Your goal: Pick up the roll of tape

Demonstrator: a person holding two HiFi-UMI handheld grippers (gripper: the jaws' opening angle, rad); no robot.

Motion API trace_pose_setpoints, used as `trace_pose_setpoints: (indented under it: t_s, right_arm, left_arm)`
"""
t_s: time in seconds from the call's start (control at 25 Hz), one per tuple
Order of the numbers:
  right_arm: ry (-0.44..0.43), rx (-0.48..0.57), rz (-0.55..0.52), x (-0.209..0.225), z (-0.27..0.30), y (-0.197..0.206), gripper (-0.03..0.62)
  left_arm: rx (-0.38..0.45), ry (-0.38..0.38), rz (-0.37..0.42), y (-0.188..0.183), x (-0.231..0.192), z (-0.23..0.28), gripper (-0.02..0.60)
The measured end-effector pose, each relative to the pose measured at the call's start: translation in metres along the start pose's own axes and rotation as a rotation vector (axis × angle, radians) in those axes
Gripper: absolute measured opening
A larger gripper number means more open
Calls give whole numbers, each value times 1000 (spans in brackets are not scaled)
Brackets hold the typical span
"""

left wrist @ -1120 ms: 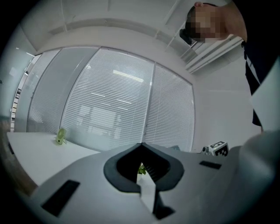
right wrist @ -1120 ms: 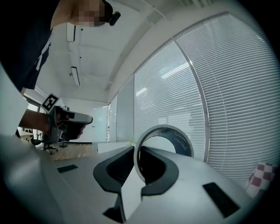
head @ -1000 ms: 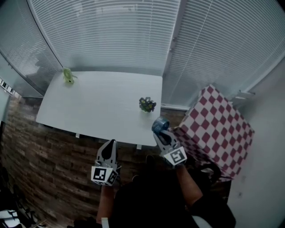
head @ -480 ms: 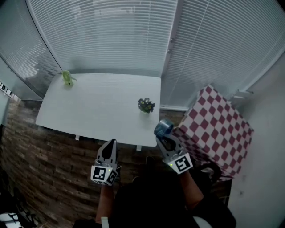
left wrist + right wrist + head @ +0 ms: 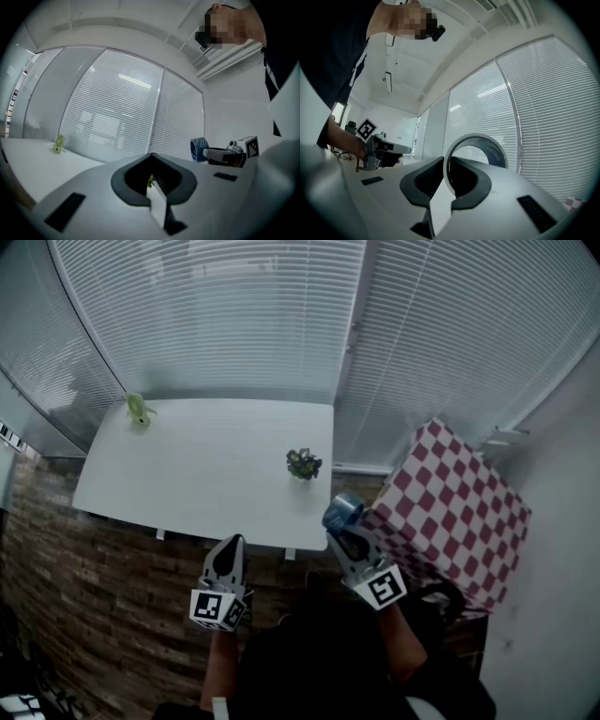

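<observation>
The roll of tape (image 5: 341, 511), a blue-grey ring, is in the air just off the white table's (image 5: 187, 474) front right corner. My right gripper (image 5: 341, 524) is shut on its rim. In the right gripper view the tape (image 5: 495, 153) stands upright, its near edge pinched between the dark pads (image 5: 423, 180) of the right gripper (image 5: 446, 177). From the left gripper view the tape (image 5: 198, 149) and right gripper (image 5: 208, 153) show to the right. My left gripper (image 5: 232, 542) hangs level in front of the table, shut and empty.
A small potted plant (image 5: 303, 463) stands near the table's right edge and a green object (image 5: 138, 409) at its far left corner. A red-and-white checkered surface (image 5: 450, 502) lies to the right. A brick wall (image 5: 112, 587) runs under the table; blinds (image 5: 234, 324) are behind it.
My right gripper has lifted a little with the tape still held and drawn slightly back from the table's corner. The left gripper has stayed where it was.
</observation>
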State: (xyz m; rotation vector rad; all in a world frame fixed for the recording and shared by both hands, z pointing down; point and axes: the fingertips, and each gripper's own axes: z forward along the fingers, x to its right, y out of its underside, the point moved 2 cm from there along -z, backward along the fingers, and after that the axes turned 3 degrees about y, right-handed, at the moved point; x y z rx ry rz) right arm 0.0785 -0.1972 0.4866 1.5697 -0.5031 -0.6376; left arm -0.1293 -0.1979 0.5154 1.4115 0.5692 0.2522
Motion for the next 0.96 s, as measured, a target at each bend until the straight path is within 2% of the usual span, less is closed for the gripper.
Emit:
trace_pose_setpoints:
  t_s: [0.32, 0.52, 0.96]
  right_arm:
    - [5, 9, 20, 1, -2, -7, 41]
    - [4, 2, 11, 2, -1, -4, 41]
    - [11, -2, 31, 6, 3, 1, 41]
  left_arm:
    - [3, 9, -6, 0, 1, 4, 6]
    - [11, -4, -49, 0, -2, 4, 6]
    - [0, -10, -50, 2, -10, 3, 6]
